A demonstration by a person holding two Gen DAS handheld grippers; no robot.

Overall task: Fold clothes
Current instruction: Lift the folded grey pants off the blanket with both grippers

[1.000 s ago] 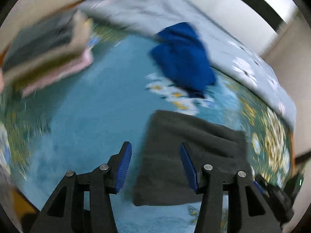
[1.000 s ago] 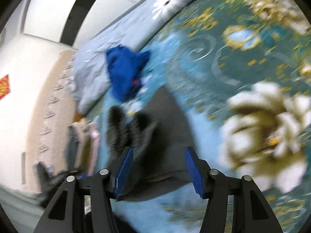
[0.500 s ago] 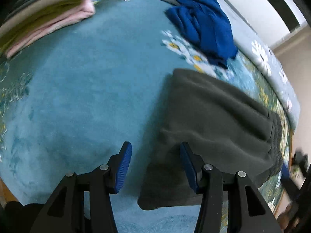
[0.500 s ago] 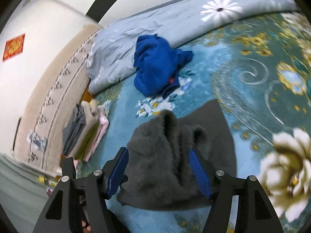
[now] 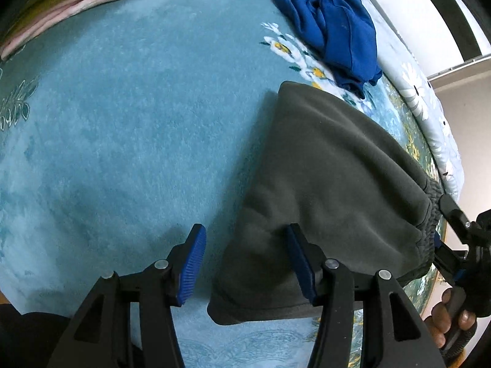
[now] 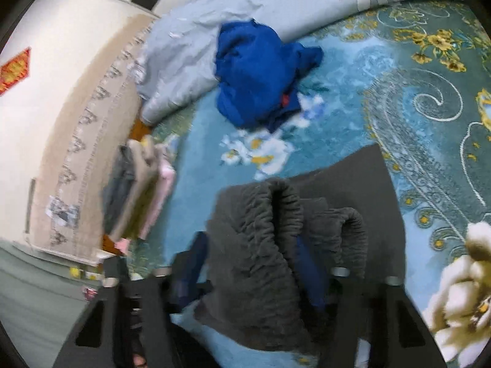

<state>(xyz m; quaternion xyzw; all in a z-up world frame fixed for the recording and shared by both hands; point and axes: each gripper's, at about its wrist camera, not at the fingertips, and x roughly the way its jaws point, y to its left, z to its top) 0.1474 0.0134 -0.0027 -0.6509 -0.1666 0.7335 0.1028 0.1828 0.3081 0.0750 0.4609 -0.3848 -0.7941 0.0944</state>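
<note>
A dark grey fleece garment (image 5: 337, 168) with an elastic waistband lies folded on the teal floral blanket (image 5: 122, 122). My left gripper (image 5: 247, 263) hovers over its near left edge. Its jaws are opening, with that edge under the gap and the right finger over the cloth, and the pads grip nothing. In the right wrist view the bunched waistband (image 6: 254, 214) fills the gap of my right gripper (image 6: 251, 263). Those jaws are closing and press on the cloth. The left wrist view shows the right gripper (image 5: 440, 227) at the waistband end, with a hand (image 5: 451, 322) on its handle.
A crumpled blue garment (image 5: 334, 27) (image 6: 254, 73) lies beyond the grey one. A stack of folded clothes (image 5: 73, 3) (image 6: 138, 190) sits at the far left. A grey daisy-print quilt (image 6: 190, 46) borders the back edge. Bare teal blanket stretches left of the garment.
My left gripper sank closer to the garment's left edge. My right gripper's jaws, wide apart before, have closed in on the raised waistband.
</note>
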